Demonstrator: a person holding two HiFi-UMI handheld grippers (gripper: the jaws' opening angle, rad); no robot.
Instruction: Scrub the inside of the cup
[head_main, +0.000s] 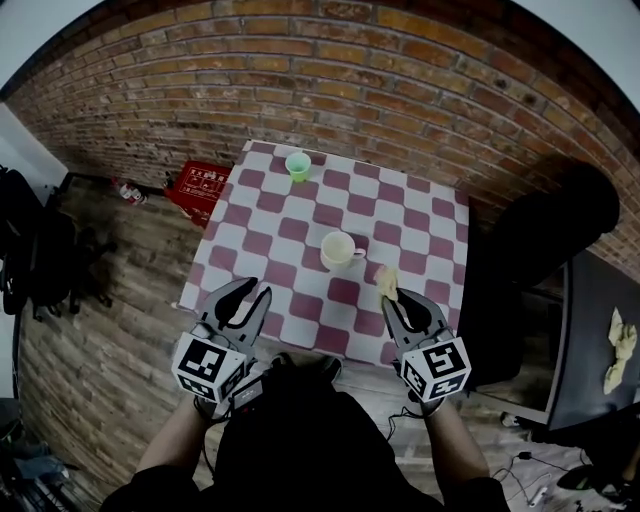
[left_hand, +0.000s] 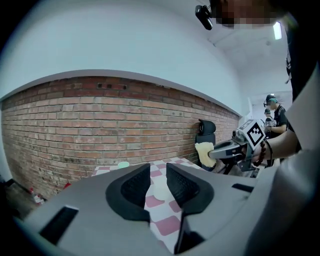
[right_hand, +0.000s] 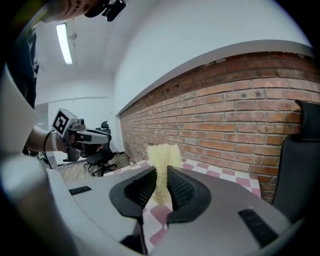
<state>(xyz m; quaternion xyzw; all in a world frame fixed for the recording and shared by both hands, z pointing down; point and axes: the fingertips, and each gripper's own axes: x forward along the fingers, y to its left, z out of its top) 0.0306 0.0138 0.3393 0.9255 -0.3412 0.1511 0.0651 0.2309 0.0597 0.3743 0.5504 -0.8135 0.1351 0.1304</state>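
A cream cup (head_main: 340, 248) stands near the middle of the table with the pink-and-white checked cloth (head_main: 260, 240). My right gripper (head_main: 396, 302) hovers over the cloth's front right part, just right of and nearer than the cup. It is shut on a pale yellow sponge (head_main: 387, 281) that sticks out past the jaws (right_hand: 161, 156). My left gripper (head_main: 250, 297) is at the front left edge of the table, open with nothing between its jaws. In the left gripper view the cup (left_hand: 161, 189) shows pale through the gap, and the sponge (left_hand: 204, 153) appears at the right.
A small green cup (head_main: 298, 165) stands at the table's far edge. A red crate (head_main: 200, 186) lies on the wooden floor at the left. A black chair (head_main: 548, 228) and a dark side table (head_main: 590, 330) stand to the right. The brick wall (head_main: 330, 80) lies behind.
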